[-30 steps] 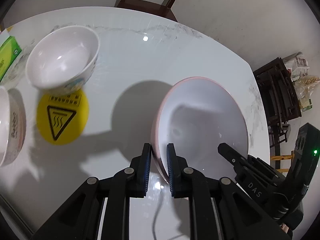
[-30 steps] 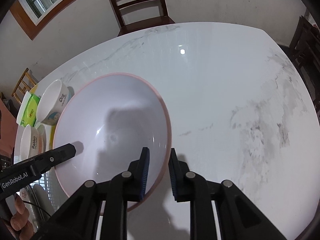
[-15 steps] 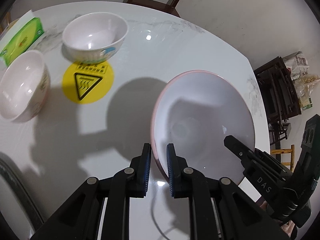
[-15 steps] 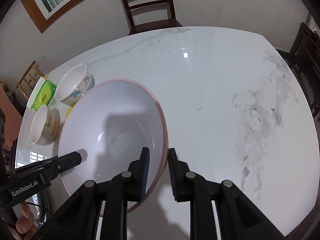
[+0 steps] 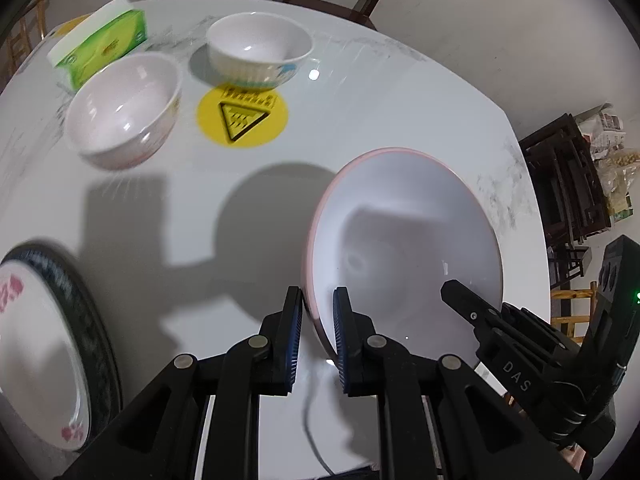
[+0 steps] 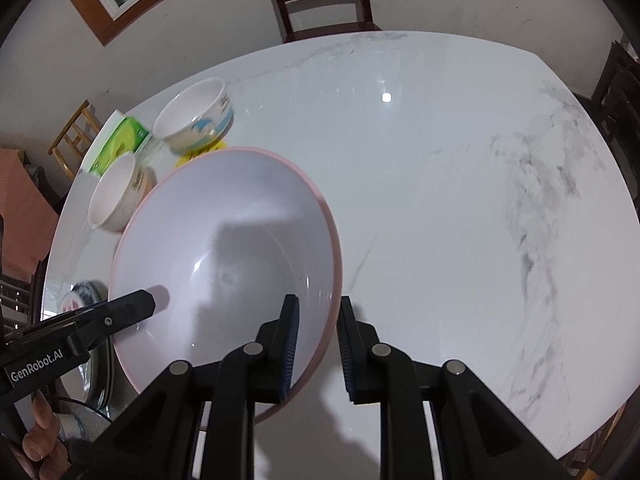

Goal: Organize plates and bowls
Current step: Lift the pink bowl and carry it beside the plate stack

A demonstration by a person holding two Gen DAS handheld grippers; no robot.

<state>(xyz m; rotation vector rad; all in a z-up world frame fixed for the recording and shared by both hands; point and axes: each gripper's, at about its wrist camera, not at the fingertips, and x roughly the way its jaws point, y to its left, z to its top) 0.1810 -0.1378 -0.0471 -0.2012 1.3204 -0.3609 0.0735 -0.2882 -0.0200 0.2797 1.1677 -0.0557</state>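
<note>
Gripping the big bowl (image 5: 404,240) by opposite rims, left claw (image 5: 316,336) and right claw (image 6: 318,340) are both clamping it above the counter (image 6: 440,160); plates (image 5: 44,344) are lying nearer the left claw.

Your plate (image 5: 36,344) runs off the left edge of the left wrist view, its pattern smeared by blur. In the right wrist view the big bowl (image 6: 224,256) hides most of the yellow disc (image 6: 202,151) and part of that plate. The nearer small bowl (image 5: 122,114) is blurred; the print on the green box (image 5: 102,46) is too small to read.
</note>
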